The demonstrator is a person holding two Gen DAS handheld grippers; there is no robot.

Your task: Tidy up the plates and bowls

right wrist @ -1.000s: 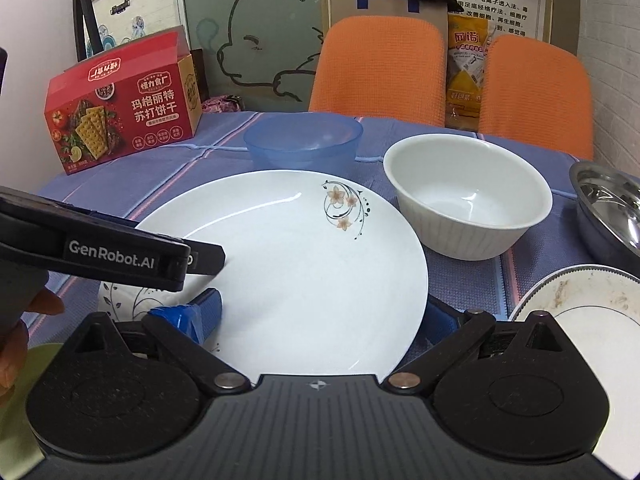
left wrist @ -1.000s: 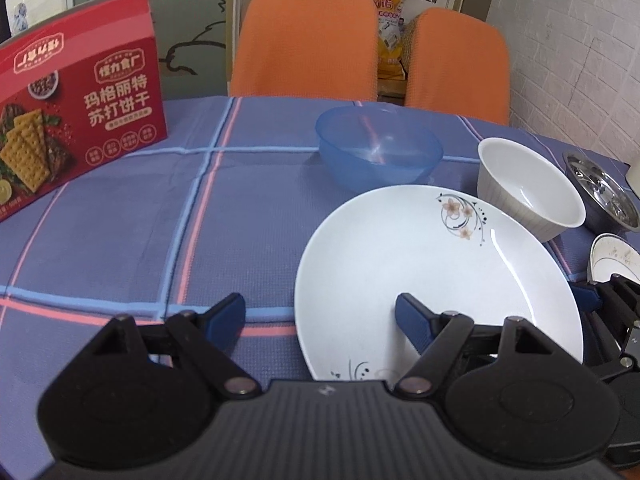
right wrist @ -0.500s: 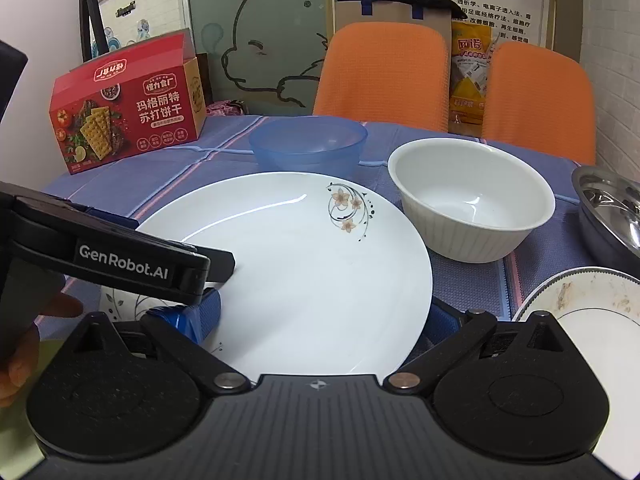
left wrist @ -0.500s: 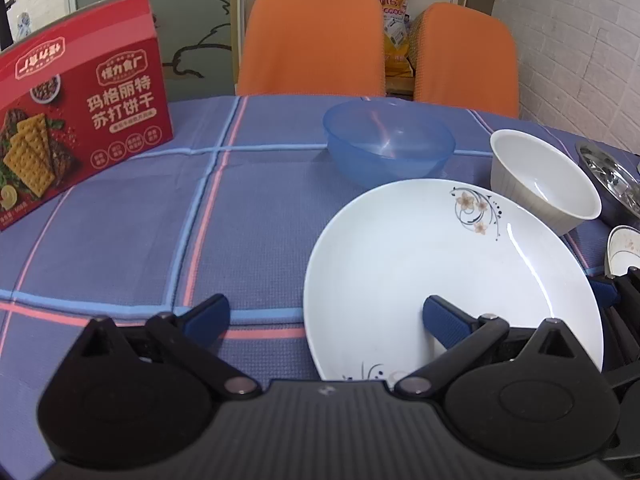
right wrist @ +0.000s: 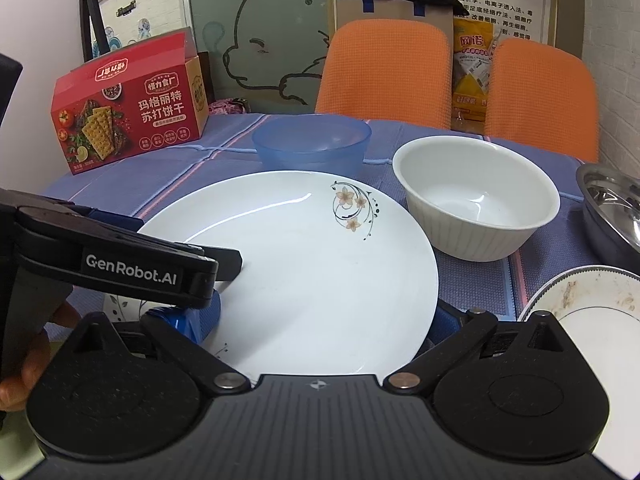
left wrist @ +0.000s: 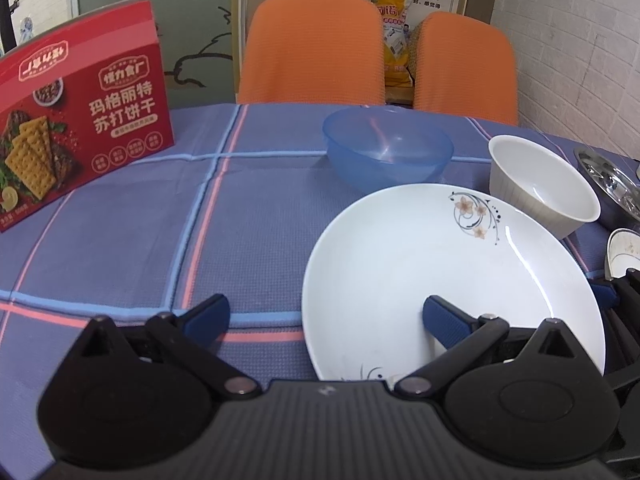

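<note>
**Both grippers spread wide at the near rim of the big white plate**

Nearest the cameras, the left gripper (left wrist: 326, 314) has its jaws wide apart and holds nothing: one blue fingertip (left wrist: 208, 312) sits over the tablecloth (left wrist: 132, 248), the other over the near part of the white plate (left wrist: 452, 280). In the right wrist view the right gripper (right wrist: 320, 322) is also opened wide and grips nothing; its left finger lies over the plate's near left rim, and its right finger is beside the plate's right edge, partly hidden behind it. The left gripper's black body, marked GenRobot.AI, reaches in from the left over that same plate (right wrist: 304, 264), with part of a hand (right wrist: 24, 360) on its handle.

The plate lies flat on the checked tablecloth, its flower print on the far side. Just right of it, at the frame edge, sits a soiled small plate (right wrist: 588, 312). Beyond the big plate stand a white bowl (right wrist: 476, 204) and a blue plastic bowl (right wrist: 312, 144), both upright; the blue one is very close to the plate's far rim. A steel bowl (right wrist: 612, 208) sits at the far right. Farther back on the left stands a red cracker box (left wrist: 76, 152), and behind the table are two orange chairs (left wrist: 312, 48).
</note>
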